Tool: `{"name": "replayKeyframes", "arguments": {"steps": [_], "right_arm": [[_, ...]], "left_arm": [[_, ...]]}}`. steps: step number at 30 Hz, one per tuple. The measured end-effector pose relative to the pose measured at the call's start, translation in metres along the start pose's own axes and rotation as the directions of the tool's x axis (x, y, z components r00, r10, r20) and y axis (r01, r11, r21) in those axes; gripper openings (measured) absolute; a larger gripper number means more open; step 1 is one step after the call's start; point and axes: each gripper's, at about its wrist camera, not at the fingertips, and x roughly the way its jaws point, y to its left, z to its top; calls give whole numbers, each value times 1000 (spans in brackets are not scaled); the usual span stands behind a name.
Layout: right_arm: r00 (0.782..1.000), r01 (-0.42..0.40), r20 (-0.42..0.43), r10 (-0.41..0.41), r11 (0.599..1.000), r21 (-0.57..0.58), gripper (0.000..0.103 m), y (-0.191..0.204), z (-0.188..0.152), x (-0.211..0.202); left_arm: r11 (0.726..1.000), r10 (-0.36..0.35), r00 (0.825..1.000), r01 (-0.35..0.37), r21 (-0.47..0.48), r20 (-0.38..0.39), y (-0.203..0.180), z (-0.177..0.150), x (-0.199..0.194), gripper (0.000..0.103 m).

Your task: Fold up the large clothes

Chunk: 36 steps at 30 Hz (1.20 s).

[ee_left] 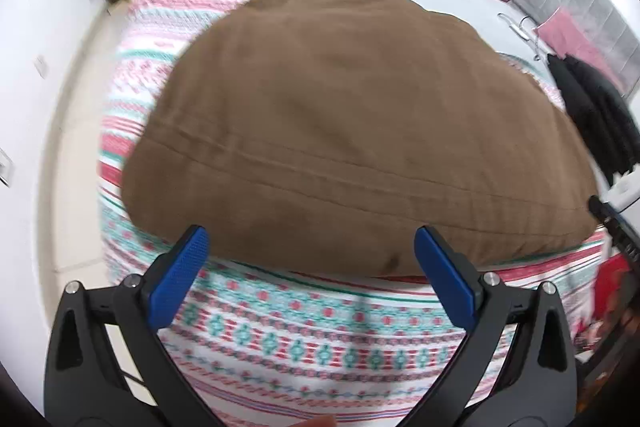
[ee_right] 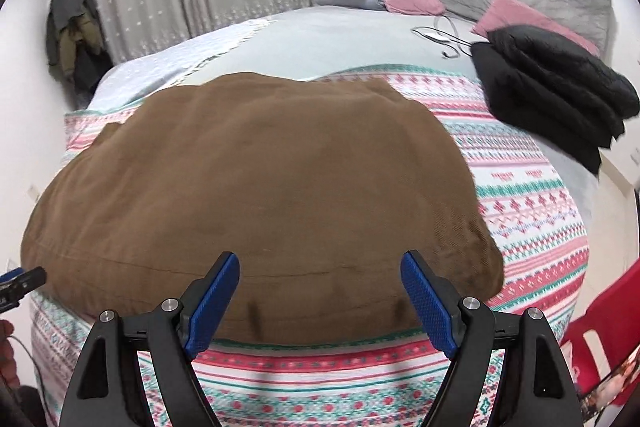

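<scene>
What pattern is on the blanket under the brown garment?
Pink, teal and white banded geometric blanket; clearest in right wrist view.

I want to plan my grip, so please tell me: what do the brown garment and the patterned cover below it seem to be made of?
Brown garment: looks like thick, matte woven cotton, maybe twill or brushed; visible signs are stitched seams and soft puffy folds, no shine.
Patterned cover: probably thin printed or knitted cotton, matte, lying flat and smooth on the bed. The blur leaves its weave unclear.

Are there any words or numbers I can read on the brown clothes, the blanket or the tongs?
None can be read.
Brown garment: plain, no label showing.
Patterned blanket: only shapes, no letters.
Left tongs and right tongs: no markings visible.
Picture at the right wrist view's lower right corner: too blurred to read.
</scene>
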Motion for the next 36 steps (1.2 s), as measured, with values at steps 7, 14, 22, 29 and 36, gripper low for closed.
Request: {"name": "replayKeyframes", "arguments": {"steps": [7,14,22,29,36], "right_arm": [[1000,-29,-1,29,996,-78,84,23,9,5],[1000,-26,5,26,993,-112,84,35,14,16],[998,-48,27,53,990,-135,84,41,10,20],[996,-85,-11,85,988,-129,84,47,3,39],[994,-106,-32,103,983,-152,84,57,-4,46]], "left_arm": [[991,-87,996,84,-104,-23,9,4,19,102],[991,-58,998,57,-119,-13,10,0,17,102],[935,-147,989,129,-329,-30,46,-17,31,102],[886,-189,979,206,-415,82,55,-5,50,102],[825,-140,971,222,-520,192,62,2,56,96]]}}
